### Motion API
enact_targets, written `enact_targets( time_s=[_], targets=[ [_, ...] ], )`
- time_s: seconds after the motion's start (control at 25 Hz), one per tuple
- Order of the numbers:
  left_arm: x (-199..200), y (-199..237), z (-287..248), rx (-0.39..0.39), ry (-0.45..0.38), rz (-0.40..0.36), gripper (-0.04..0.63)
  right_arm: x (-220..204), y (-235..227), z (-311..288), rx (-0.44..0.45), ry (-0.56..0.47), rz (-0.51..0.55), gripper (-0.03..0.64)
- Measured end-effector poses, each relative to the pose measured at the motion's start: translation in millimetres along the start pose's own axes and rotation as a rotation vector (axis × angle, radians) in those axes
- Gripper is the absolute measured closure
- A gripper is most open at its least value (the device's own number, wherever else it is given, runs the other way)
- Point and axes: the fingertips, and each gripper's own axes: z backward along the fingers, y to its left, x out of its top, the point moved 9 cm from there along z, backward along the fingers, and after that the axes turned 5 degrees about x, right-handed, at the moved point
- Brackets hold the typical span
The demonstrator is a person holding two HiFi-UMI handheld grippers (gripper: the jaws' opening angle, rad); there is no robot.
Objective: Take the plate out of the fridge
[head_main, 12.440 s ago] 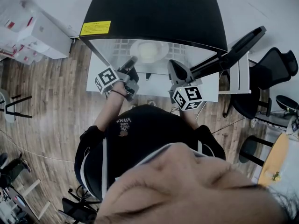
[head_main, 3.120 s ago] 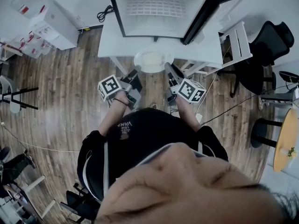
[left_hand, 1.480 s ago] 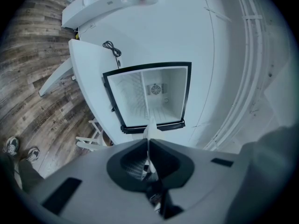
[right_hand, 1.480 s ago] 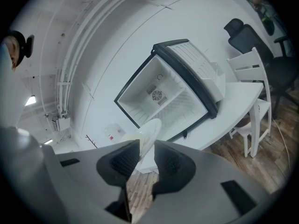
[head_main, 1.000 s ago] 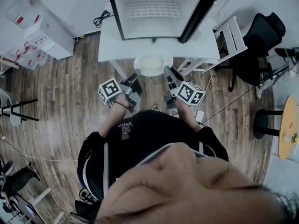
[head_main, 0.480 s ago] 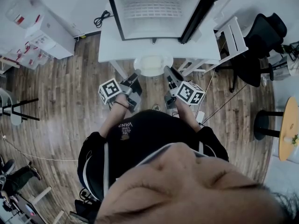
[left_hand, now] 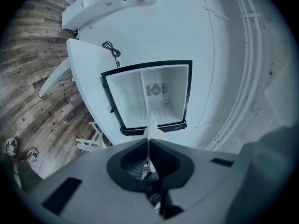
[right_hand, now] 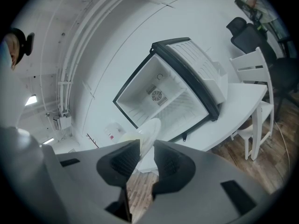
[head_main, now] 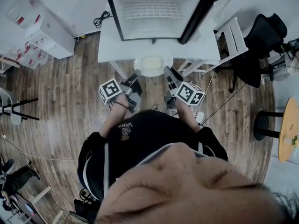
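Just in front of the open fridge, over the white surface's near edge, the plate hangs between both grippers. Left gripper is clamped tight on its left rim. Right gripper grips the opposite rim, jaws wider apart. Only legible text I see: "VANS" on the black shirt.

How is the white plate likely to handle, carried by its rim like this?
The plate looks rigid: gripped only at opposite rims by the left tongs and right tongs, it shows no sag. Its smooth white surface is probably slippery in such thin edge grips, and it would likely break if dropped on the wooden floor.
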Motion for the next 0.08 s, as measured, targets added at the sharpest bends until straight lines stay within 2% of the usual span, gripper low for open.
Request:
enact_targets(
  time_s=[0.08],
  targets=[
    [0.0, -0.8, -1.2, -0.003, 0.0, 0.001, 0.568, 1.1, -0.2, -0.3, 0.001, 0.0, -0.002, 0.515]
  ],
)
